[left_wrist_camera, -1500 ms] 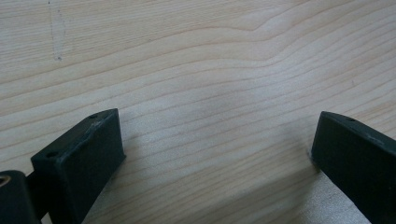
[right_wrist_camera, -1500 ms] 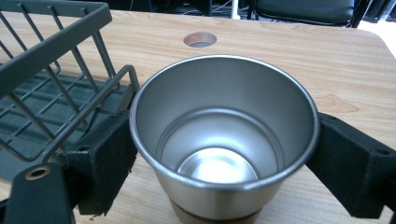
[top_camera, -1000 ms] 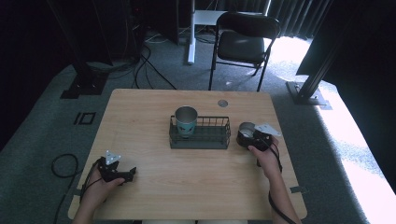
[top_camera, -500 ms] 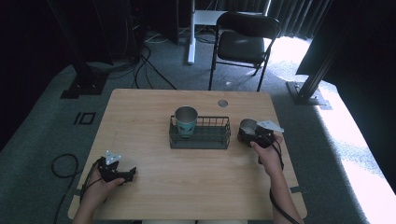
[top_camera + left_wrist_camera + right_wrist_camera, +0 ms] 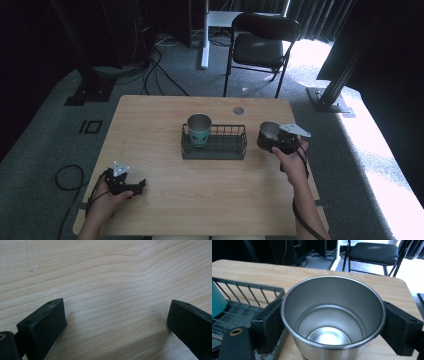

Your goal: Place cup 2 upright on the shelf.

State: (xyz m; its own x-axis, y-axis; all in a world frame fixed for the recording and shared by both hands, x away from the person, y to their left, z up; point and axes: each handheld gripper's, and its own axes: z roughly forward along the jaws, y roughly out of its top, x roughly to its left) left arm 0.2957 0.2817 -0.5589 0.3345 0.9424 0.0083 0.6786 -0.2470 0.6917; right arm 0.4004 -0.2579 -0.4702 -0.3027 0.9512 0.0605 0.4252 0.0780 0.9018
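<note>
Surface (image 5: 165,115): light wood, you at its near edge. Wire basket (image 5: 227,146) sits at mid-surface, long axis running left to right; a teal cup (image 5: 199,129) stands upright in its left end, mouth up.

Steel cup (image 5: 268,133): just beside the basket's right end, upright, long axis vertical, open mouth facing up. In the right gripper view its rim and bare inside show (image 5: 332,315), with the basket's corner (image 5: 274,293) close at its side.

Your right tool (image 5: 280,140) has one jaw on each side of the steel cup, pressed to its wall and holding it. Your right forearm comes up from the near edge, hand behind the tool.

Your left tool (image 5: 125,184) lies low at the near left of the surface, well apart from the basket, jaws spread wide with bare wood between them (image 5: 115,315). Left hand cupped around it.
</note>
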